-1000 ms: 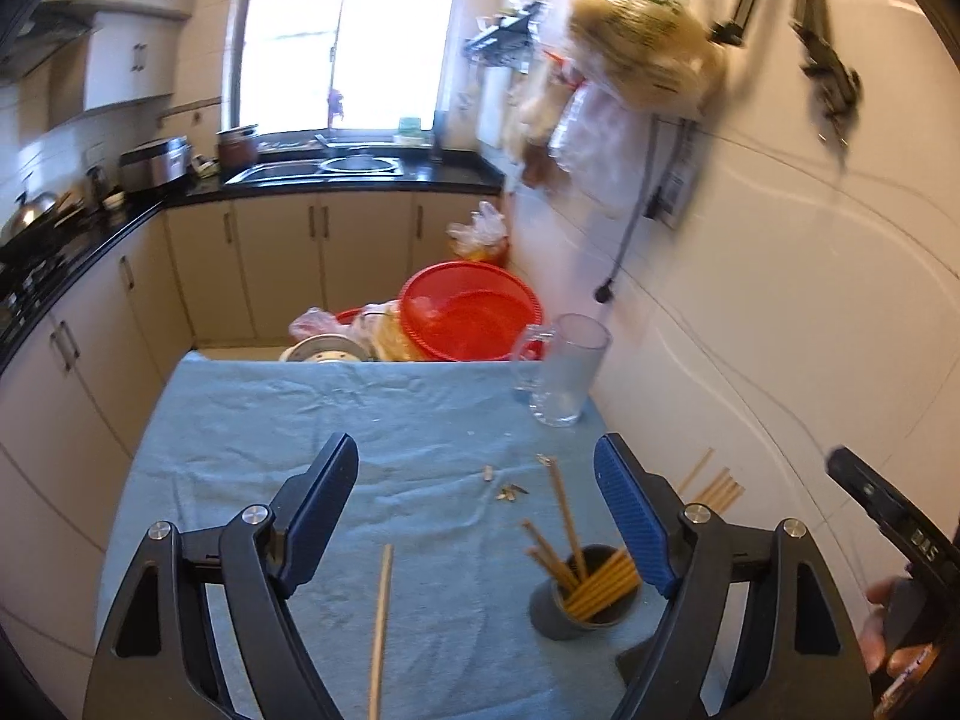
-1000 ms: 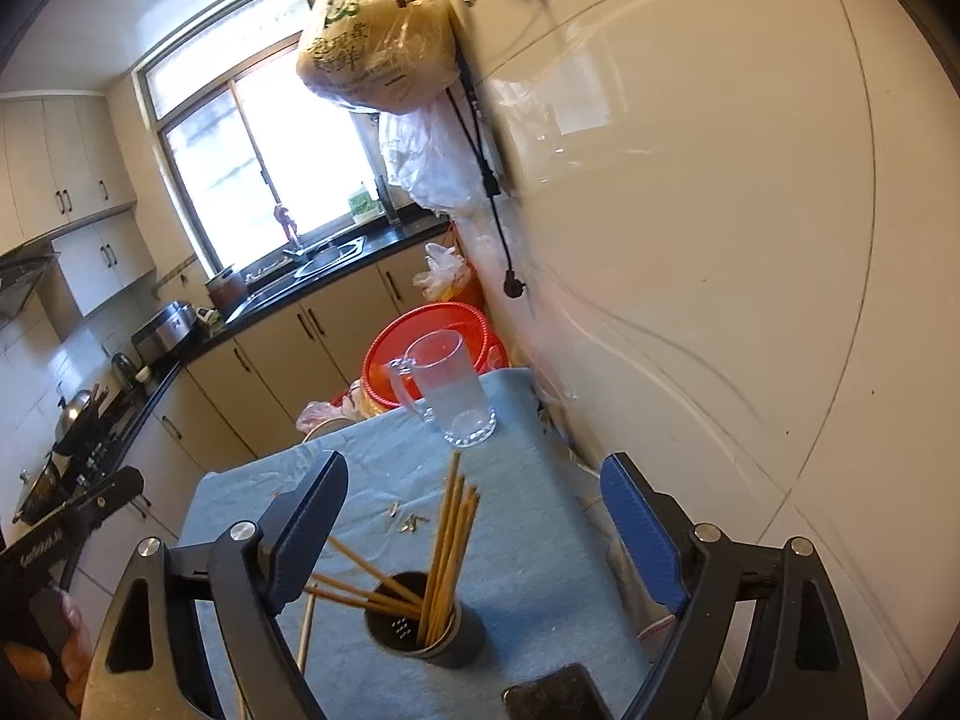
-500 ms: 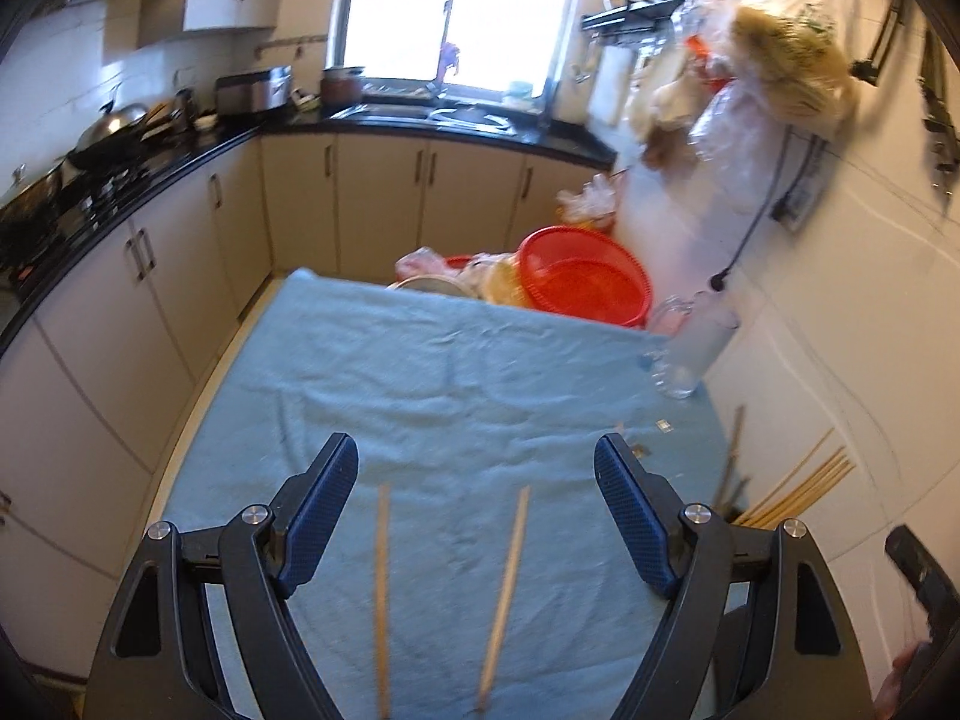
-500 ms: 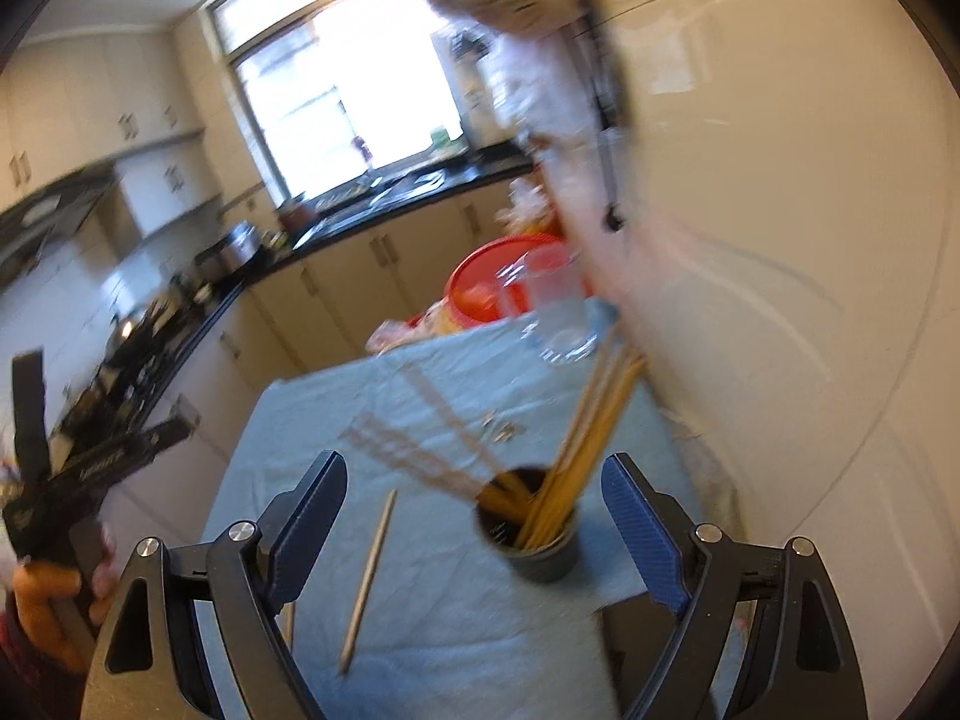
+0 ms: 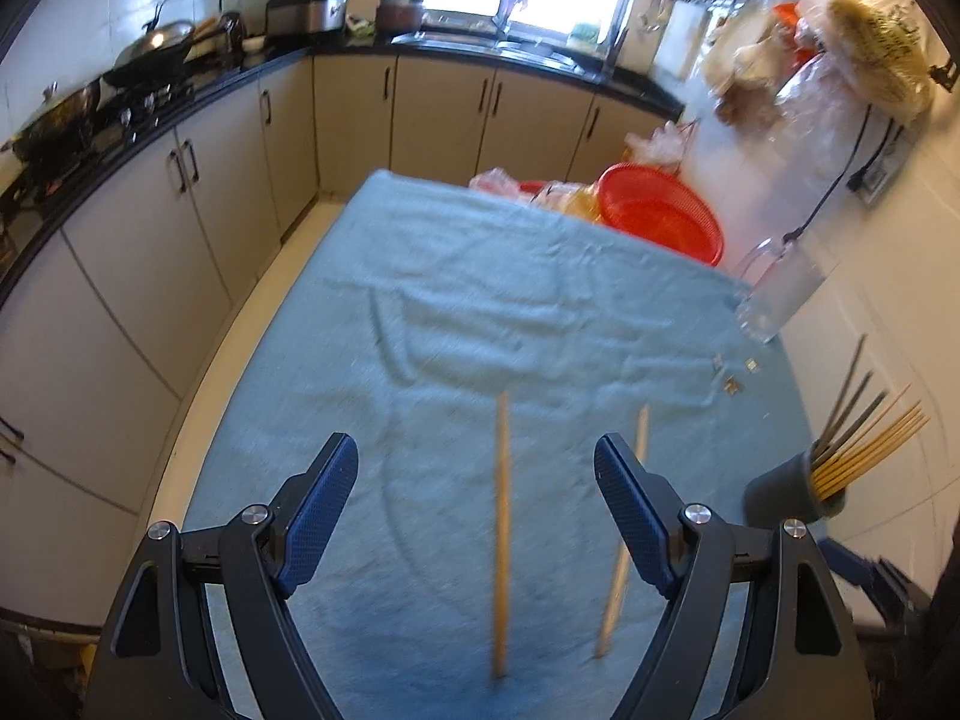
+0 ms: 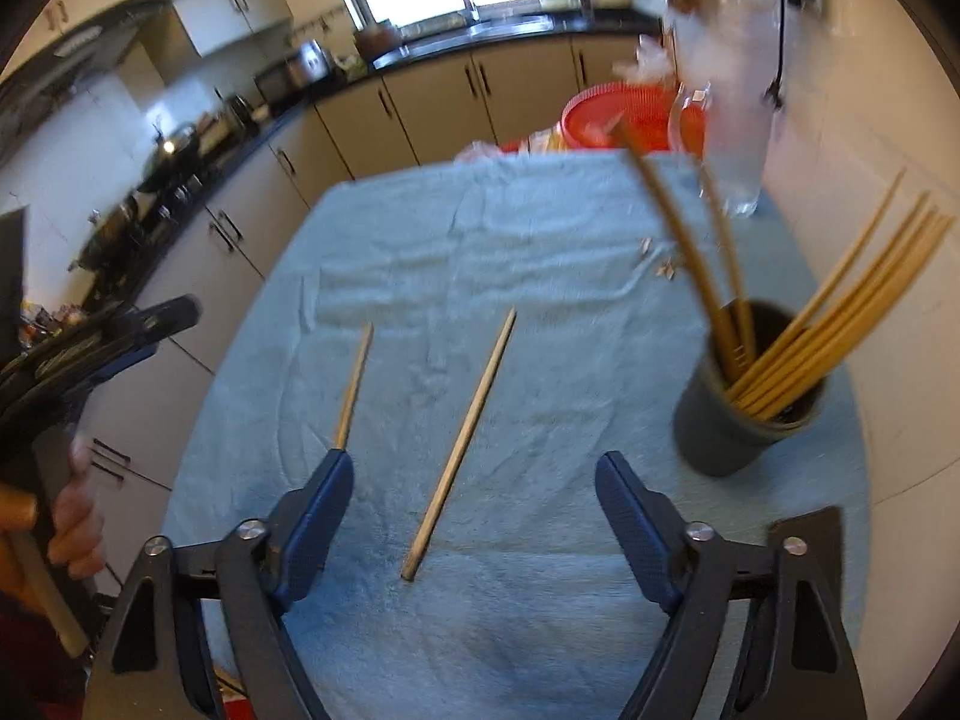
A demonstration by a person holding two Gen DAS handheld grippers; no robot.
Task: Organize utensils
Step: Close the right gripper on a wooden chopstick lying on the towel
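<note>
Two loose wooden chopsticks lie on the blue cloth [image 5: 480, 300]. In the left wrist view one chopstick [image 5: 501, 534] runs between the fingers of my left gripper [image 5: 477, 516], and the other chopstick [image 5: 624, 540] passes behind its right finger. The left gripper is open above them. In the right wrist view my right gripper [image 6: 471, 525] hangs over the right-hand chopstick [image 6: 462, 438]; its jaws are closing, with nothing pressed between the pads. The left-hand chopstick [image 6: 354, 384] ends at its left finger. A dark cup [image 6: 738, 420] of several chopsticks stands at the right.
A clear glass mug [image 5: 780, 294] and a red basket [image 5: 660, 216] sit at the table's far right, beside the white wall. Small metal bits [image 5: 732, 372] lie near the mug. Kitchen cabinets and a stove run along the left. A hand [image 6: 72, 516] holds the left gripper's handle.
Both grippers have swung left and dropped toward the cloth. The two loose chopsticks now lie under them, and the cup has slid to the right edge of both views.
</note>
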